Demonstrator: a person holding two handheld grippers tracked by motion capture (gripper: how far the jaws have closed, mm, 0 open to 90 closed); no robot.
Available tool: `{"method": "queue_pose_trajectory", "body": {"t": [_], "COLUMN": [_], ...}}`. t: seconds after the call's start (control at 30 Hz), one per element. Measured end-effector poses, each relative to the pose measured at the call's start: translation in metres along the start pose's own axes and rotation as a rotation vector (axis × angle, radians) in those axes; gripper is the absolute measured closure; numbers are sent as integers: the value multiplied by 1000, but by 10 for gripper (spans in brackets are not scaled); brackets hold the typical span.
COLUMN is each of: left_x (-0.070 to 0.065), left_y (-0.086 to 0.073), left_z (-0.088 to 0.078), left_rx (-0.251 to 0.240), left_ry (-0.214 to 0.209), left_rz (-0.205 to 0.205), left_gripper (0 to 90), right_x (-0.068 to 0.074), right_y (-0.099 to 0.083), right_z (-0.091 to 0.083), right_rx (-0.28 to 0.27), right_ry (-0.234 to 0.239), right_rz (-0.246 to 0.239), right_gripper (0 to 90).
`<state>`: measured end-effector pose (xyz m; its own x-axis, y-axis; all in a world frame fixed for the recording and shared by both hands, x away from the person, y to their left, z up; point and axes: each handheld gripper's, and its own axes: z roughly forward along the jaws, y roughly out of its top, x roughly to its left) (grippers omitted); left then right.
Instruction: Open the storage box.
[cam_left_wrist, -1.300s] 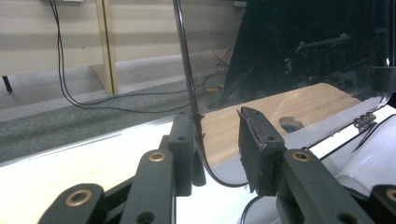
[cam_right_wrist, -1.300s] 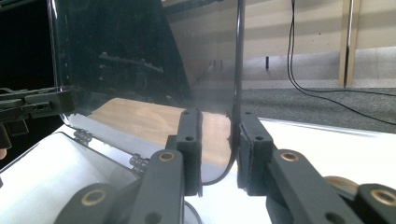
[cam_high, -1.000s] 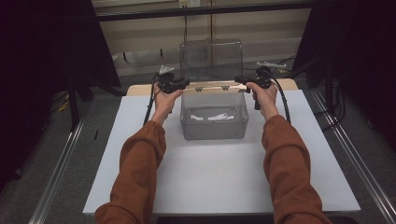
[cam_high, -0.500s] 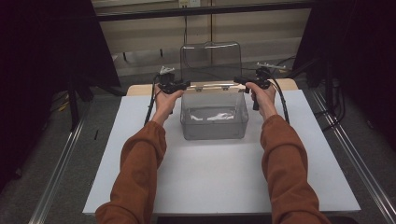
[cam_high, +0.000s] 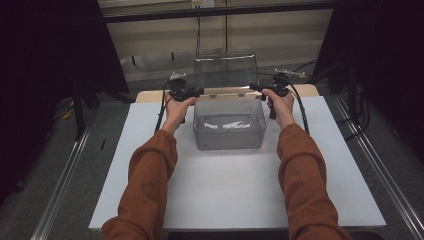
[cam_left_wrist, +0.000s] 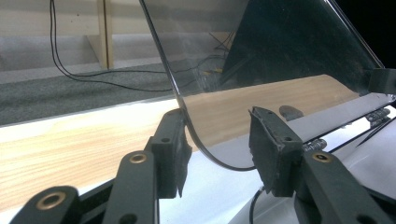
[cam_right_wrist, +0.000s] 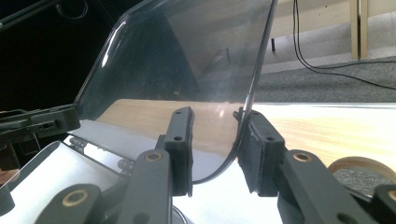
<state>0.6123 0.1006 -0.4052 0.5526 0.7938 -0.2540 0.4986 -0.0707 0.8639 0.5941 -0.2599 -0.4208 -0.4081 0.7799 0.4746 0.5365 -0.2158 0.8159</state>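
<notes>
High view: clear box (cam_high: 229, 125) sits at the bench's (cam_high: 220, 195) twelve o'clock end, its hinged lid (cam_high: 225, 70) standing up, tilted back. Left tool (cam_high: 192, 92) and right tool (cam_high: 256, 89) flank the lid's lower corners, at nine and three o'clock of the hinge.

Left gripper view: lid edge (cam_left_wrist: 191, 126) between the jaws, which have just been opening; the left pad touches it, the right pad stands clear. Released, not clamped.

Right gripper view: same story, lid edge (cam_right_wrist: 243, 135) resting against the right pad, jaws parting.

Advice: widen both evenly, then draw straight outward so the lid isn't nudged shut.
</notes>
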Motion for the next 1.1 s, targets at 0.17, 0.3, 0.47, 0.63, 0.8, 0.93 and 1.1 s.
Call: {"method": "queue_pose_trajectory", "body": {"t": [0.17, 0.3, 0.47, 0.63, 0.8, 0.93, 1.1], "left_x": [1, 2, 4, 5, 5, 6, 6], "left_y": [-1, -2, -4, -5, -6, -6, -7], "left_z": [1, 1, 2, 2, 3, 3, 4], "left_rx": [3, 10, 4, -2, -9, -8, -12], "left_ry": [-5, 2, 1, -2, -1, -6, 3], "left_rz": [-15, -21, -32, -38, -34, -44, -45], "left_gripper": [548, 520, 524, 524, 523, 521, 519], "right_x": [-1, -1, -4, -4, -4, -5, -5], "right_y": [0, -1, -4, -4, -4, -5, -5], "right_z": [0, 1, 1, 2, 2, 3, 1], "right_rx": [2, 9, 24, 22, 23, 21, 17], "right_ry": [0, -1, 2, -4, -12, -19, -42], "right_rz": [9, 23, 53, 45, 47, 53, 53], "right_gripper": [658, 649, 619, 609, 595, 569, 539]}}
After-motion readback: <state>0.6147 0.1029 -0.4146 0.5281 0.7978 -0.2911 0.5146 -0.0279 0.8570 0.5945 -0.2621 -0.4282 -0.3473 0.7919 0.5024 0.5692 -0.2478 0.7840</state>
